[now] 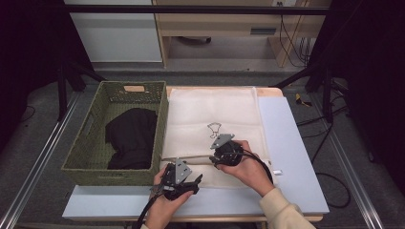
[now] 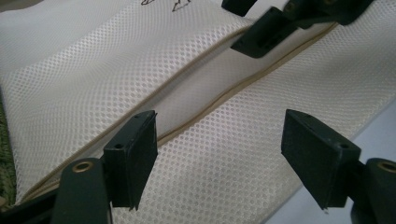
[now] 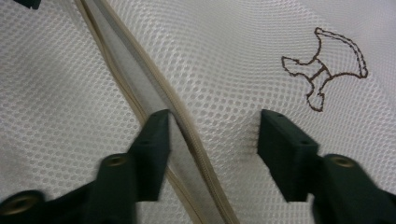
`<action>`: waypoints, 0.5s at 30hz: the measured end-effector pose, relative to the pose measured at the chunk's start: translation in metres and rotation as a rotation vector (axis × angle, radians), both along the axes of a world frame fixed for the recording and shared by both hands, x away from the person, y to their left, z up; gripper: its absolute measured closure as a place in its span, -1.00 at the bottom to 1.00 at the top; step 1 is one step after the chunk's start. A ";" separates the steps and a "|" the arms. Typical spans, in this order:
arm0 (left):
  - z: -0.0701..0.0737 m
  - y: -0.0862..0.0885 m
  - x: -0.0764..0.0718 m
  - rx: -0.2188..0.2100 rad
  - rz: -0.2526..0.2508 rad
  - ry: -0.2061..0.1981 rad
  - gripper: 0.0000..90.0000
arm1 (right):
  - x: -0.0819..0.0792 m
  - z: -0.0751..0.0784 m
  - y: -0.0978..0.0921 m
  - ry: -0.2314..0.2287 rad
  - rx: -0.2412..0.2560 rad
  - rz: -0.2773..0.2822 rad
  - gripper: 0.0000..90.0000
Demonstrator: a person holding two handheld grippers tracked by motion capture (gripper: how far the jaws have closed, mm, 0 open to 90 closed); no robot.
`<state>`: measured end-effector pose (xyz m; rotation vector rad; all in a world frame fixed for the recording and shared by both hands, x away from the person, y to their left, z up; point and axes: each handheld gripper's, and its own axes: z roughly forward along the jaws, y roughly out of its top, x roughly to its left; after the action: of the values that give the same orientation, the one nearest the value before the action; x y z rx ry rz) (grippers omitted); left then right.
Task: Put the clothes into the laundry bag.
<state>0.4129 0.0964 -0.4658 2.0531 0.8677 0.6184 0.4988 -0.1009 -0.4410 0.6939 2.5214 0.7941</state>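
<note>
A white mesh bag [image 1: 215, 107] lies flat on the table, with a small brown embroidered mark [image 1: 215, 128] [image 3: 322, 70]. Its beige zipper [image 2: 219, 100] [image 3: 196, 144] runs across the near part and stands parted. My left gripper [image 1: 193, 183] [image 2: 219, 140] is open just above the mesh at the bag's near edge, close to the zipper. My right gripper [image 1: 213, 159] [image 3: 215, 121] is open too, its jaws straddling the upper zipper tape, one jaw over the gap. Nothing is held. A green woven basket [image 1: 110, 176] left of the bag holds a black garment [image 1: 131, 136].
The bag lies on a pale blue-grey tabletop [image 1: 286, 143] with bare surface to the right and along the near edge. The basket stands against the bag's left side. A small white tag [image 1: 277, 172] sticks out at the bag's right edge.
</note>
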 end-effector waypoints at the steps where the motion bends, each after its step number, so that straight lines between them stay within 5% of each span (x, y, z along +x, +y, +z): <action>1: 0.000 -0.001 0.000 -0.002 -0.002 0.001 -0.38 | 0.001 0.000 0.000 0.000 -0.004 -0.002 0.21; 3: -0.001 -0.001 -0.001 -0.005 -0.010 0.012 -0.35 | 0.002 0.003 0.002 0.000 0.005 0.004 0.58; 6: 0.000 -0.001 0.000 0.003 -0.013 -0.003 -0.28 | 0.004 0.010 0.004 -0.009 0.016 0.007 0.80; 11: -0.001 -0.002 0.002 0.029 -0.021 -0.035 -0.18 | 0.012 0.030 0.004 -0.044 0.030 -0.004 0.90; 12: -0.002 -0.004 0.000 0.003 -0.031 0.000 -0.18 | 0.013 0.033 0.004 -0.054 0.034 -0.005 0.91; 15: -0.003 -0.005 0.001 0.007 -0.040 0.000 -0.16 | 0.018 0.049 0.004 -0.090 0.041 -0.013 0.92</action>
<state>0.4134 0.0909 -0.4683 2.0713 0.8235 0.6008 0.5165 -0.0967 -0.3924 0.6714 2.4238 0.8548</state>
